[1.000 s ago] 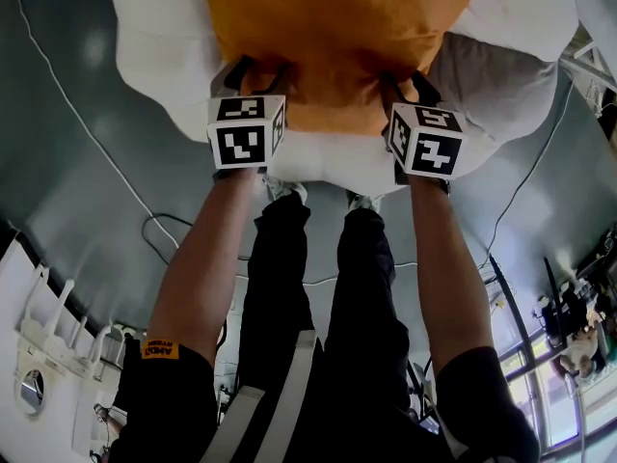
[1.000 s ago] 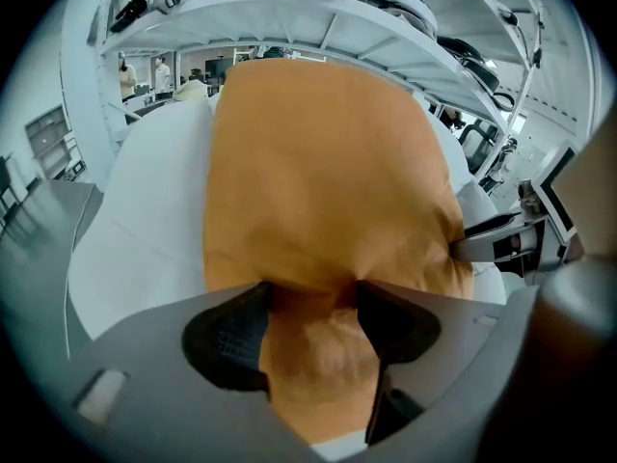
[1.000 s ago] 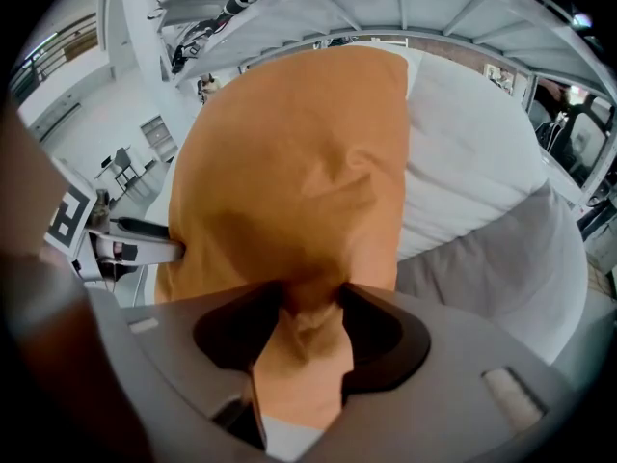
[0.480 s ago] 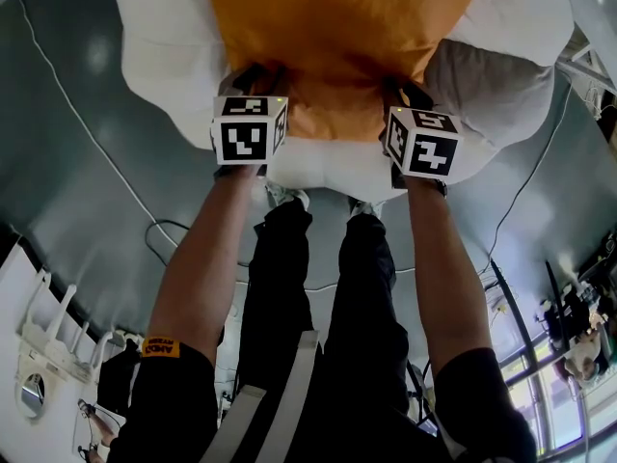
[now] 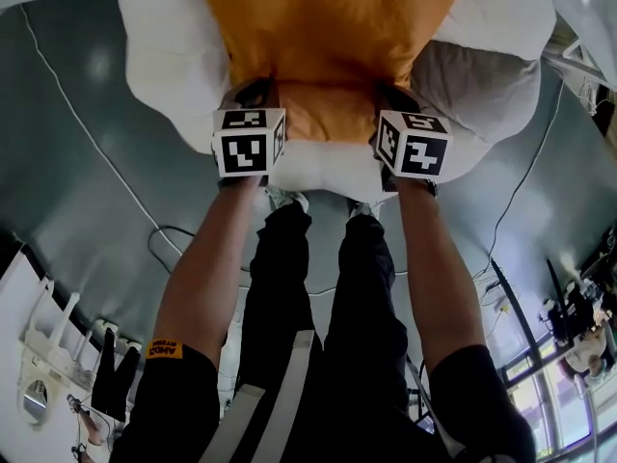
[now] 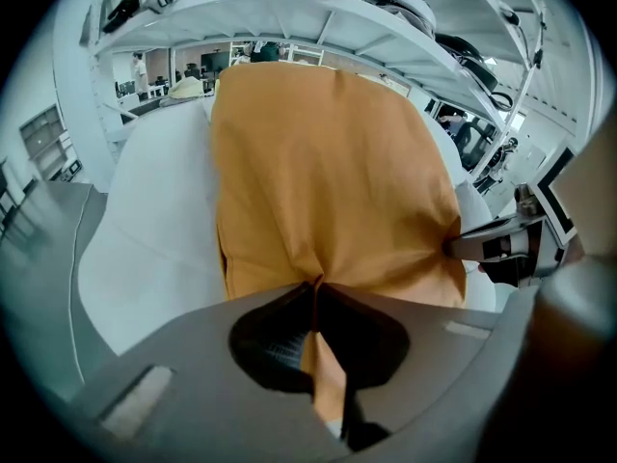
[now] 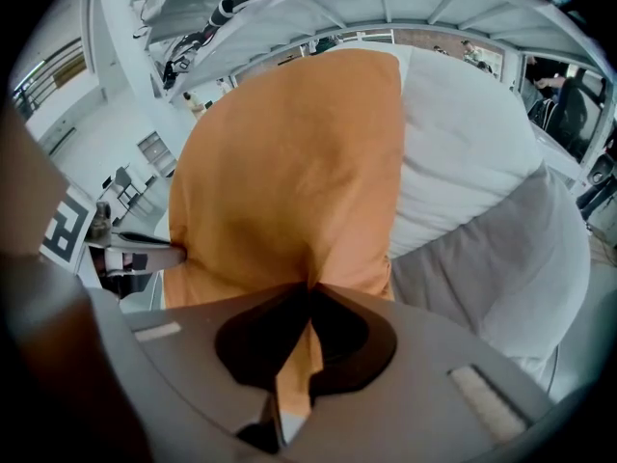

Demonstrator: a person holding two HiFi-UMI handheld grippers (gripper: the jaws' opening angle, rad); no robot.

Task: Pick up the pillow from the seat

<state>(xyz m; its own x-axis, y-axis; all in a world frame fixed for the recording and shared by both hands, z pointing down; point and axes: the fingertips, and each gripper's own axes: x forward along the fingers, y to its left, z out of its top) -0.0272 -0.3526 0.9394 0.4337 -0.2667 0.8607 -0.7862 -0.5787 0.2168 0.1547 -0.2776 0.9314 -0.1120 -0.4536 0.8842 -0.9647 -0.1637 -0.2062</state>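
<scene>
An orange pillow (image 5: 333, 37) lies on a white seat (image 5: 169, 56), its near edge towards me. In the left gripper view my left gripper (image 6: 316, 283) is shut on a pinched fold of the pillow (image 6: 328, 181) at its near-left edge. My right gripper (image 7: 310, 287) pinches the near-right edge of the pillow (image 7: 289, 172) in the same way. Both pairs of jaws have just been closing, with orange fabric between them. In the head view the marker cubes (image 5: 249, 141) (image 5: 413, 145) hide the fingertips. Each gripper view shows the other gripper at the pillow's side.
A grey cushion (image 5: 477, 90) lies against the seat's right side. Cables (image 5: 159, 234) run over the grey floor. My legs (image 5: 318, 287) stand just before the seat. White shelving (image 6: 289, 8) rises behind it. White furniture (image 5: 39, 355) stands at lower left.
Both grippers' jaws have closed onto the pillow's near edge, and the fabric there has bunched. The right cube has drifted slightly inward; the hands have otherwise barely moved.
</scene>
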